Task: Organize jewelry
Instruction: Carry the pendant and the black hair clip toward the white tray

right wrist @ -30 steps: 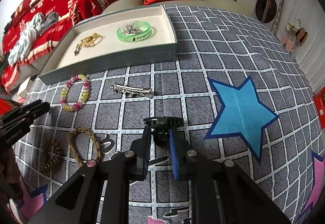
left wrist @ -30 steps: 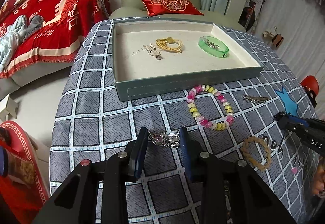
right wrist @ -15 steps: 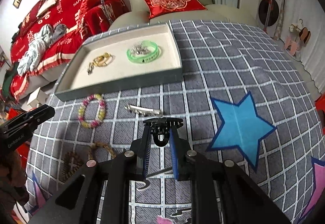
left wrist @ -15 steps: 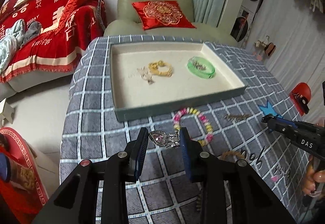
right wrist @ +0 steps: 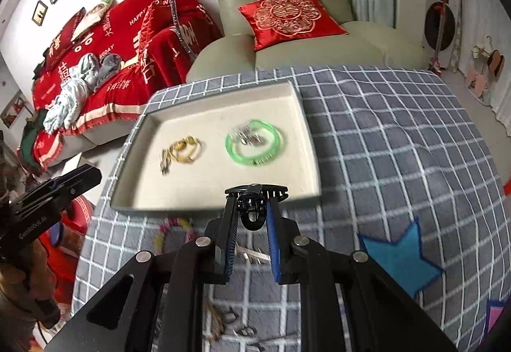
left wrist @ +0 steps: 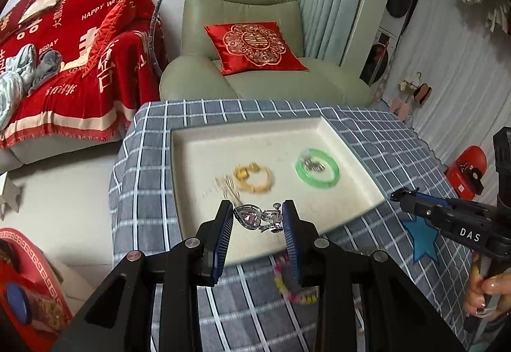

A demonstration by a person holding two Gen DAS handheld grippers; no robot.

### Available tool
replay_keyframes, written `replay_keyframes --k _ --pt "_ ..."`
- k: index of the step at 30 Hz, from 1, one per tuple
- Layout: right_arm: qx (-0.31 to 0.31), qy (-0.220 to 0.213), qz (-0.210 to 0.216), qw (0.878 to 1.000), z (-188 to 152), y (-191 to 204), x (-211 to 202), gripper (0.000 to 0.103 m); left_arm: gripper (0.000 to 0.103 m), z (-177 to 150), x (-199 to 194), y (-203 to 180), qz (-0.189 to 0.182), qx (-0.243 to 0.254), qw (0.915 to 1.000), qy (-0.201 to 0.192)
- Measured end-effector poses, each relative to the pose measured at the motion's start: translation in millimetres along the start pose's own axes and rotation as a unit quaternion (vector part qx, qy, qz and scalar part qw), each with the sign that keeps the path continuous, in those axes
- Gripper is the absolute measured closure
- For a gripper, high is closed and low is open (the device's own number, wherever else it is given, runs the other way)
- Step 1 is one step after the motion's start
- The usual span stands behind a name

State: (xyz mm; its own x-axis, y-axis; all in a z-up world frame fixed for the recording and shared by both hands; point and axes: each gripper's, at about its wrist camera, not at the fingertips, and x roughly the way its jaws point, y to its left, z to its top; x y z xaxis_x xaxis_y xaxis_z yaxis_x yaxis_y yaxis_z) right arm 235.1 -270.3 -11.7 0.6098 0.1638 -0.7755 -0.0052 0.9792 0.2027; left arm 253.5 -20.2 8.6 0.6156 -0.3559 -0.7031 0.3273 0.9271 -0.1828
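My left gripper (left wrist: 257, 219) is shut on a silver brooch with a pink heart stone (left wrist: 255, 219) and holds it above the near edge of the cream tray (left wrist: 204, 141). My right gripper (right wrist: 251, 212) is shut on a black claw hair clip (right wrist: 254, 203) and holds it above the tray's near rim (right wrist: 204, 210). In the tray lie a yellow bracelet (left wrist: 254, 179), a silver hairpin (left wrist: 228, 187) and a green bangle (left wrist: 317, 167) with a small silver piece inside it. The right gripper also shows in the left wrist view (left wrist: 399, 196).
A beaded pink and yellow bracelet (left wrist: 295, 291) lies on the grey checked cloth under the left gripper. A silver hair clip (right wrist: 252, 254) and a braided brown bracelet (right wrist: 217, 323) lie under the right gripper. A green armchair (left wrist: 242, 42) stands behind the table.
Both grippers have risen and moved forward towards the tray, each still holding its piece. The loose items on the cloth have slid under them.
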Motion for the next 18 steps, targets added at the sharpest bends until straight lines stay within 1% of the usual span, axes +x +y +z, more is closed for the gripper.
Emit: replay_keyframes --k 3,6,12,18 --pt "-0.005 0.006 0.005 1.0 13 7 12 0.084 0.055 10 12 3 0.005 0.004 1.0 0.005" --pt "-0.01 0.02 0.011 1.0 21 15 30 0.084 0.055 13 29 3 0.012 0.014 0.9996 0.023" --pt "-0.005 0.052 0.013 0.999 24 13 63 0.084 0.055 9 59 0 0.014 0.024 0.9982 0.053" --pt "0.019 0.089 0.022 0.996 24 2 94 0.084 0.055 7 85 0 0.016 0.027 0.9963 0.08"
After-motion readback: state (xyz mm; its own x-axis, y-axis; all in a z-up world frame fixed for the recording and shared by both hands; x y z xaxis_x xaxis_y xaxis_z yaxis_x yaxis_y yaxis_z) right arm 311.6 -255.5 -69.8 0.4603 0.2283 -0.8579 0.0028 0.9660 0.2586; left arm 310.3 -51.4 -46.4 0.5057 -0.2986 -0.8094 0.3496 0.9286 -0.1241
